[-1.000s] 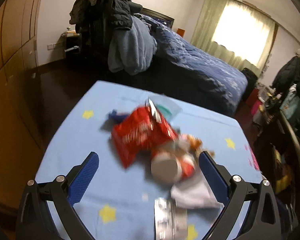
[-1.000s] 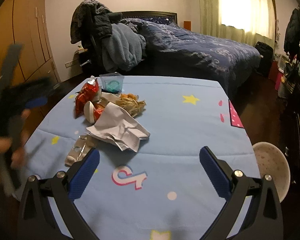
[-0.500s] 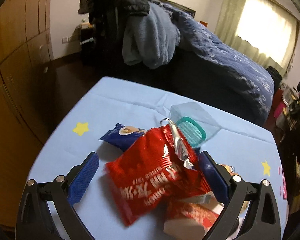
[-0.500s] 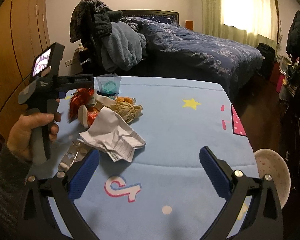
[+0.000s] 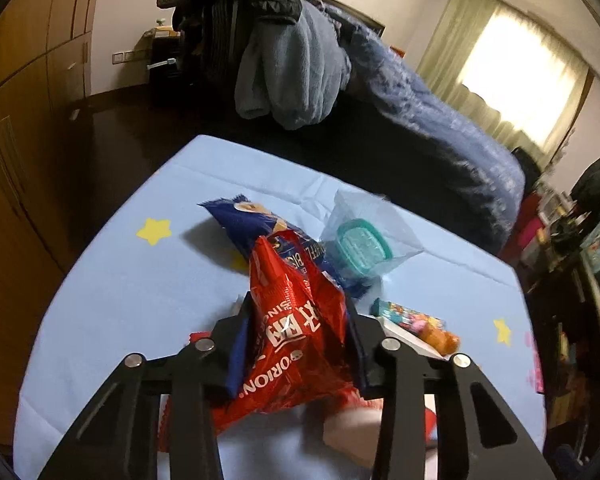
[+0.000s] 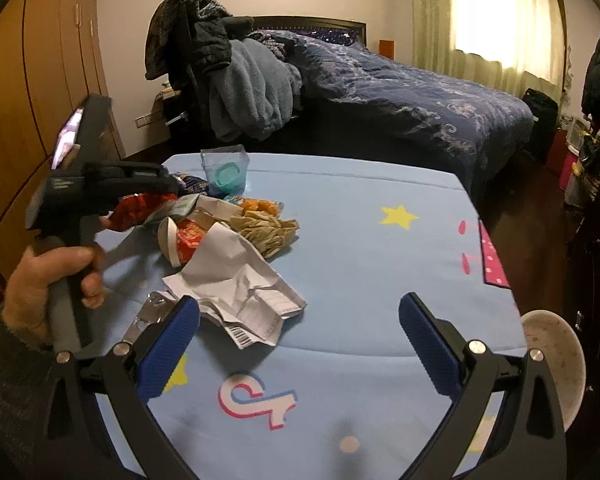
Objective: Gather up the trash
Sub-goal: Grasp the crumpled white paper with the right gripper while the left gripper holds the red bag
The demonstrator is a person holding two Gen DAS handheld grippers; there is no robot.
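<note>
My left tongs [image 5: 296, 336] have just been closing, and the red snack wrapper [image 5: 296, 332] is now caught between the 2 blue pads [image 5: 236, 360], which press on its sides so that it bunches up between them; half a second back the same wrapper lay flat between widely parted jaws. I take that as the 1st piece of trash gripped, with the lift and the carry to a bin not yet done, and I see no bin in either view. The wrapper stands just nearer than the blue biscuit packet [image 5: 260, 228], which lies touching it on the far side, and the clear cup with the teal lid [image 5: 360, 244] sits to the far right of both. In the right wrist view the left hand [image 6: 48, 284] holds its tool over the left end of the pile on the light blue counter [image 6: 380, 264]. My right tongs [image 6: 300, 340] are apart and hold nothing; the crumpled white paper [image 6: 240, 284] lies just beyond their left pad, near but not between the jaws, and the tan crinkled wrapper [image 6: 264, 228] lies farther off behind it. I judge the paper the easiest next piece for the right side. A loose foil strip [image 6: 148, 316] lies at the near left.
</note>
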